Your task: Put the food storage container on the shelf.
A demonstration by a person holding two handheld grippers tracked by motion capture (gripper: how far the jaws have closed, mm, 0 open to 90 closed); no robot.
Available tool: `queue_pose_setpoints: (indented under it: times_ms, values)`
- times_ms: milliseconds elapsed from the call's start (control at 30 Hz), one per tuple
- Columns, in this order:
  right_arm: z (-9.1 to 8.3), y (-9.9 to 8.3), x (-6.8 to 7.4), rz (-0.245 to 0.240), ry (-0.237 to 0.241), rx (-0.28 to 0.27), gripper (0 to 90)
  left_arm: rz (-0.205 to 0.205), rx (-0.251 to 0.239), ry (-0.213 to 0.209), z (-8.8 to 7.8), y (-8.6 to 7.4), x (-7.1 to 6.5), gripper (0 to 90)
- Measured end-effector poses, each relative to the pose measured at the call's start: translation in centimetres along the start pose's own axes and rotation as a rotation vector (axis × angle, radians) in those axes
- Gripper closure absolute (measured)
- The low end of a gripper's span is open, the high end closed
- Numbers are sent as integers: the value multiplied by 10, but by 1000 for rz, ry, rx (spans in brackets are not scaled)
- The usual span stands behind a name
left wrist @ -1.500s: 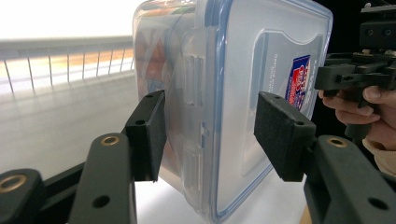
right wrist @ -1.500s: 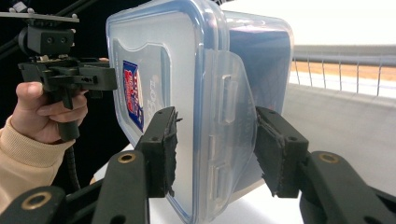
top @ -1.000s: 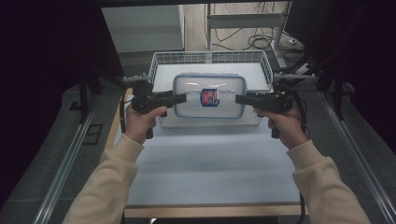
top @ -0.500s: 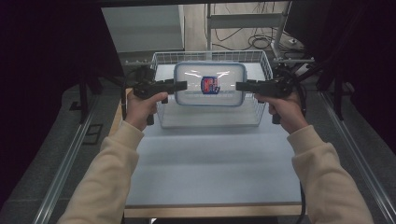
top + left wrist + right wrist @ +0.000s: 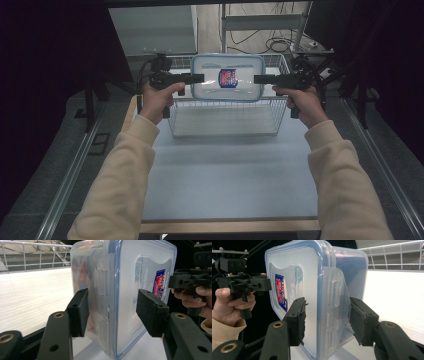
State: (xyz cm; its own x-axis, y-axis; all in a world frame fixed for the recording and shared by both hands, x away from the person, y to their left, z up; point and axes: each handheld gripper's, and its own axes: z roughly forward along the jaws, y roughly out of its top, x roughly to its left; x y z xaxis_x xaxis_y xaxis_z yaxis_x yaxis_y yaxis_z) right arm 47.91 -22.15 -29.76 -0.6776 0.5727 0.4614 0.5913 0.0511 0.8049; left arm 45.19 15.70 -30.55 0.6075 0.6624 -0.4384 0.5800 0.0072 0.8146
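High view: the bare surface (image 5: 225, 175) lies nearest, then the wire basket (image 5: 225, 117) on it. Above the basket the lidded box (image 5: 227, 77) hangs in the air. The left gripper (image 5: 197, 78) clamps its left end and the right gripper (image 5: 259, 79) clamps its right end. Left gripper view shows the pads (image 5: 79, 311) pressing on the box (image 5: 120, 290).

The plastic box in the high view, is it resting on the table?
No, the plastic box hangs in the air above the wire basket, gripped at each end by a hand-held gripper.
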Motion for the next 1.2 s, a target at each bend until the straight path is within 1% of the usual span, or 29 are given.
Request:
queue_pose_setpoints:
  times_ms: [33, 67, 133, 167, 267, 300, 333, 367, 500, 567, 600, 633, 667, 700, 800, 933, 1000, 1067, 1100, 1167, 1200]
  values:
    - [1, 1, -3, 4, -1, 2, 492, -8, 4, 1, 3, 0, 3, 450]
    - [3, 2, -5, 15, -3, 8, 490, -7, 7, -1, 4, 0, 5, 450]
    - [7, 4, -9, 18, -13, 13, 488, -29, 7, -3, 9, -1, 10, 449]
    - [9, 6, -13, 38, -9, 5, 489, -35, 5, -11, 10, -1, 12, 452]
    - [10, 9, -15, 44, -13, 9, 488, -40, 4, -13, 12, 1, 16, 452]
    - [12, 11, -16, 55, -15, 13, 486, -44, 4, -15, 13, 3, 17, 452]
    - [12, 11, -16, 55, -15, 13, 486, -52, 5, -17, 13, 4, 19, 452]
    - [14, 13, -18, 76, -18, 18, 481, -67, 3, -19, 14, 5, 20, 451]
    - [16, 16, -20, 87, -24, 17, 479, -102, -5, -19, 17, 7, 23, 449]
    - [18, 16, -22, 108, -22, 7, 476, -115, -11, -15, 18, 8, 24, 439]
    - [18, 16, -22, 108, -22, 7, 476, -116, -7, -10, 19, 8, 24, 439]
    - [19, 16, -24, 118, -24, 0, 472, -118, -7, -7, 20, 9, 24, 429]
    - [19, 16, -24, 118, -24, 0, 472, -122, -8, -3, 21, 10, 24, 429]
    - [20, 17, -24, 121, -35, -1, 466, -118, -2, 0, 21, 11, 25, 421]
    - [21, 17, -24, 122, -46, -3, 464, -133, -2, -4, 23, 12, 27, 418]
    - [23, 17, -26, 137, -62, -14, 453, -161, -11, -7, 27, 13, 31, 408]
    - [25, 17, -27, 145, -70, -14, 438, -186, -18, -12, 30, 13, 34, 393]
    - [27, 17, -28, 147, -80, -20, 431, -202, -22, -18, 32, 13, 38, 386]
    - [27, 17, -29, 146, -84, -22, 428, -206, -25, -16, 33, 14, 39, 384]
    - [28, 17, -29, 151, -98, -16, 427, -209, -29, 4, 35, 14, 41, 371]
    - [30, 17, -29, 150, -104, -17, 421, -198, -27, 21, 35, 15, 41, 368]
